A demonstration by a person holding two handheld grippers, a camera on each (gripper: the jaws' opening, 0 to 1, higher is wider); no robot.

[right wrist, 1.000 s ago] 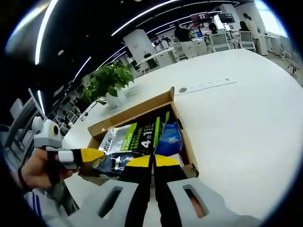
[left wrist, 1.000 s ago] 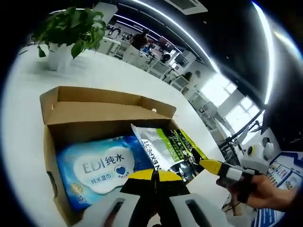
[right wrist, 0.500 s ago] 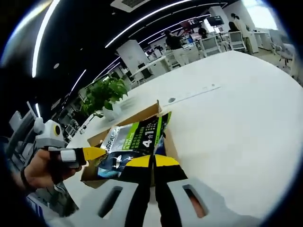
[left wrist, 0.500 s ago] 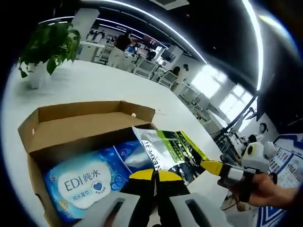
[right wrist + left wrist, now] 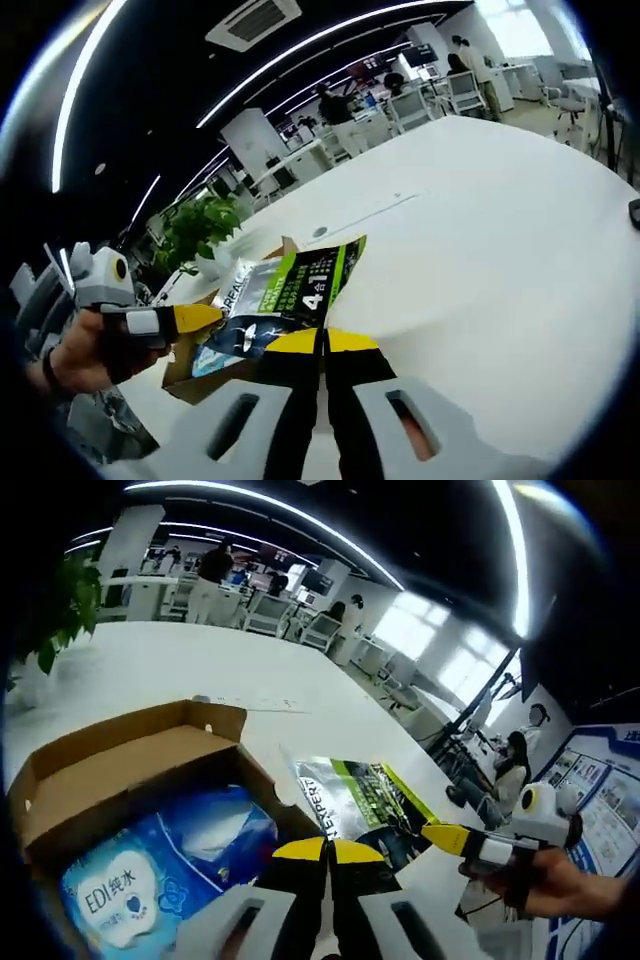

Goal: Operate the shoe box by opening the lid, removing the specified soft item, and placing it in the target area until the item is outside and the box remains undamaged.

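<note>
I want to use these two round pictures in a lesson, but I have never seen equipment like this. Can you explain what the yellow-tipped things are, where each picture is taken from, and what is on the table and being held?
There is no robot: a person holds a two-jaw tool in each hand, and a fisheye camera rides on each. In the left gripper view, the left gripper rises from the bottom; the right gripper enters from the right. In the right gripper view, the right gripper is at the bottom. Both are shut on the green and black pouch, lifted above the open cardboard shoe box. The box sits on a white table and holds a blue pack of wet wipes. A potted plant stands behind.
</note>
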